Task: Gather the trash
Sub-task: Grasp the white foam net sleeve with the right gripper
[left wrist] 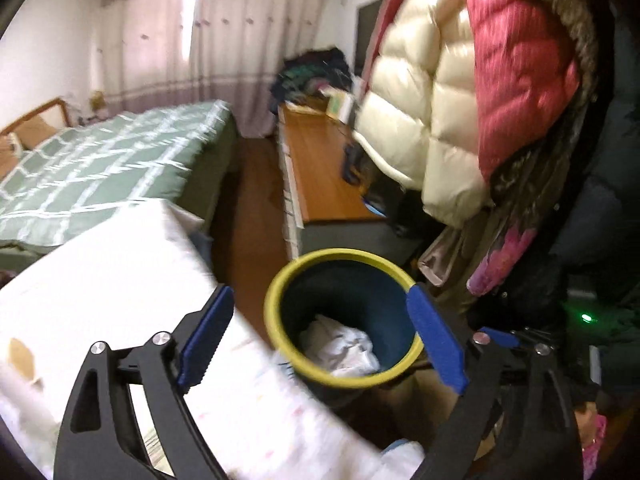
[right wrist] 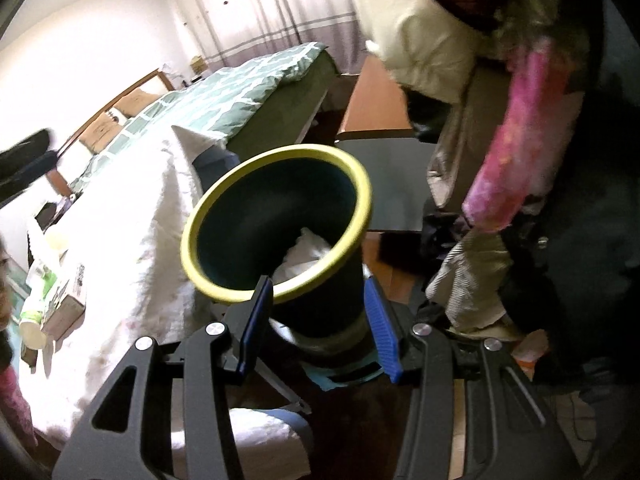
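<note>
My right claw (right wrist: 320, 322) sits closest, its blue pads on either side of the dark bin (right wrist: 332, 300), low on the body near its base; the pads look pressed against the wall, so I judge it pinching the bin, which leans over with its yellow rim (right wrist: 276, 224) tipped toward the camera. My left claw (left wrist: 324, 340) is spread wide and holds nothing, one pad over the white cloth of the table (left wrist: 120, 272), the other just beside the bin's rim on the coat side. Inside the bin lies crumpled white trash (left wrist: 342, 346), some paper or tissue, settled at the bottom. So I judge the step in hand to be carrying or steadying the bin with something already collected, not picking a new piece. At the far edge of the right view a few boxes and a bottle (right wrist: 52, 292) sit on the table, too blurred to say whether any is trash. Beyond stand the hanging coats (left wrist: 480, 92), the wooden bench (left wrist: 320, 168), the green bed (left wrist: 100, 168). Next I need the bin set upright and stable, then the free left claw sent to find loose trash
</note>
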`<state>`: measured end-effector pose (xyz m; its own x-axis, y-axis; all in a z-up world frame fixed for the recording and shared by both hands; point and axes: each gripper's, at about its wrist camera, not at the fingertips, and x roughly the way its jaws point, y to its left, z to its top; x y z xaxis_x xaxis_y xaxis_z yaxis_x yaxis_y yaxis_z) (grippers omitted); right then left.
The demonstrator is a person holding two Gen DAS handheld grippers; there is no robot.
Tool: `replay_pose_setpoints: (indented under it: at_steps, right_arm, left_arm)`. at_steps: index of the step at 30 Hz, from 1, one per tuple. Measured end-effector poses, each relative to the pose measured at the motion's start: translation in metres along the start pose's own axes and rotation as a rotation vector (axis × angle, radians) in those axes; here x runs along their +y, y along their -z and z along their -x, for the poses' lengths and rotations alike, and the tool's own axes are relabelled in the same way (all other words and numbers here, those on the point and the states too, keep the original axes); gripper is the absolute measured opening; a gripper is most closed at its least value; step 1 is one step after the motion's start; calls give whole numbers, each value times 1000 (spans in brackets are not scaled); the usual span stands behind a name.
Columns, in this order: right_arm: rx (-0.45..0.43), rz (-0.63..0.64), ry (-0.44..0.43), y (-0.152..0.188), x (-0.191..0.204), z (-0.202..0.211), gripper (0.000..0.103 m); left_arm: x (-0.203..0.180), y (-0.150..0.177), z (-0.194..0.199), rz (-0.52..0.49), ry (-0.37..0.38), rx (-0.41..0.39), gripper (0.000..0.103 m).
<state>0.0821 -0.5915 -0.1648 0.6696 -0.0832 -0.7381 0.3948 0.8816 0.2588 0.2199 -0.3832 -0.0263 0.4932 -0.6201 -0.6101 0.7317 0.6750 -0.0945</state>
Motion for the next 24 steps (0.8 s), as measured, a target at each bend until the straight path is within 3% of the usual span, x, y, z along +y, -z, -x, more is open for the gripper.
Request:
replay_pose_setpoints:
  at_steps: [7,14,19,24]
  right_arm:
    - [14,73,-55,1,41,-4,46]
    - [22,174,-134,-5,107,-5,46]
    - [36,303,-265,-17,189,-4,46]
    - [79,458,-392,-20,283,-11,46]
  left_arm:
    - [71,57,113,139,-154,-60,91]
    - [133,136,199,276,-382,-79,92]
    - [161,179,242,335,-489,-92,92]
    - [183,208,267,401,-501,-111,92]
